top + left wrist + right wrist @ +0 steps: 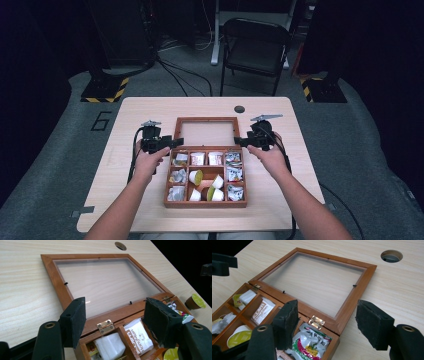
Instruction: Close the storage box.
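Hidden: the wooden box's (205, 202) near compartments are cut off below both gripper views; packet print is too small to read from above.
Lid (107, 282): flat wooden frame with a clear pane, lying open just ahead of both claws.
Left gripper (113, 320): released, foam pads apart over a brass hinge (105, 325).
Right gripper (327, 323): released, nothing gripped, at the box's back corner.

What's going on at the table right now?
A person holds a gripper in each hand over an open wooden box of tea bags and small cups. Its glass lid lies flat on the table behind it. The left gripper and the right gripper sit at the lid's hinge corners, jaws open, holding nothing.
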Motion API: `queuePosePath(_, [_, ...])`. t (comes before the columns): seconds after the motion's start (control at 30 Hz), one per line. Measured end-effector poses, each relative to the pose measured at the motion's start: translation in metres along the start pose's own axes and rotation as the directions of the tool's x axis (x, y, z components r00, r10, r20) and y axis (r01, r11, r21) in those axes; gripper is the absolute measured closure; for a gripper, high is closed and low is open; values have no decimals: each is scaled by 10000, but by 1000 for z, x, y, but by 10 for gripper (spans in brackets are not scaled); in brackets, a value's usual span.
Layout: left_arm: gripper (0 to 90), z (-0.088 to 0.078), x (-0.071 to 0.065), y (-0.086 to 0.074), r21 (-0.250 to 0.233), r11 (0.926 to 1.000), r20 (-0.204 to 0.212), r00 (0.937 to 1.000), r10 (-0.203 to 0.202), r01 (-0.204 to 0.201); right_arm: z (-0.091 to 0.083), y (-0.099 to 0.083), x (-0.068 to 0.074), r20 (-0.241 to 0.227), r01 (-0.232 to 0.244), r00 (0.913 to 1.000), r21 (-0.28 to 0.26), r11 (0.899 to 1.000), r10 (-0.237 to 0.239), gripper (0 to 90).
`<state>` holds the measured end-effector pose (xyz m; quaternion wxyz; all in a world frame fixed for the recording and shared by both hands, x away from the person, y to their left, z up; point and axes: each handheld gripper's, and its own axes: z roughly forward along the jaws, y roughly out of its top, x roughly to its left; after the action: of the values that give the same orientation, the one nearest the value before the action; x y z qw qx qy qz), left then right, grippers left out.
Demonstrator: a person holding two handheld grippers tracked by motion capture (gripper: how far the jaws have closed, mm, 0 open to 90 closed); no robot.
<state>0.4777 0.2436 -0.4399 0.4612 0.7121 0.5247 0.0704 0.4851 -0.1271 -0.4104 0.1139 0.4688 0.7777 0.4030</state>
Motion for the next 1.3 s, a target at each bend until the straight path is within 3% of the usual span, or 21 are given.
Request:
queuePosePath(0.17, [341,1,7,0,-14,9999,-249,9996,-154,153,4,3,-7,229,-175,9996,70,9998,173,344])
queuePosePath(0.33, [341,3,13,1,121,9996,-220,9994,-258,261,6,3,-10,252,-323,9992,68,9995,321,344])
queuePosePath(0.47, [341,10,19,0,166,9975,-212,9975,-679,683,14,2,-14,380,-395,9985,165,9991,389,339])
queuePosePath(0.73, [342,22,26,-1,549,9963,-423,9971,-639,662,31,-3,-18,442,-441,9981,367,9984,425,339])
queuePosePath(0.9, [342,29,29,-2,584,9951,-475,9958,-777,804,40,-6,-21,408,-772,9963,414,9962,755,339])
queuePosePath(1.3, [341,42,30,-5,835,9927,-714,9942,-807,866,53,-9,-20,408,-883,9955,719,9935,855,338])
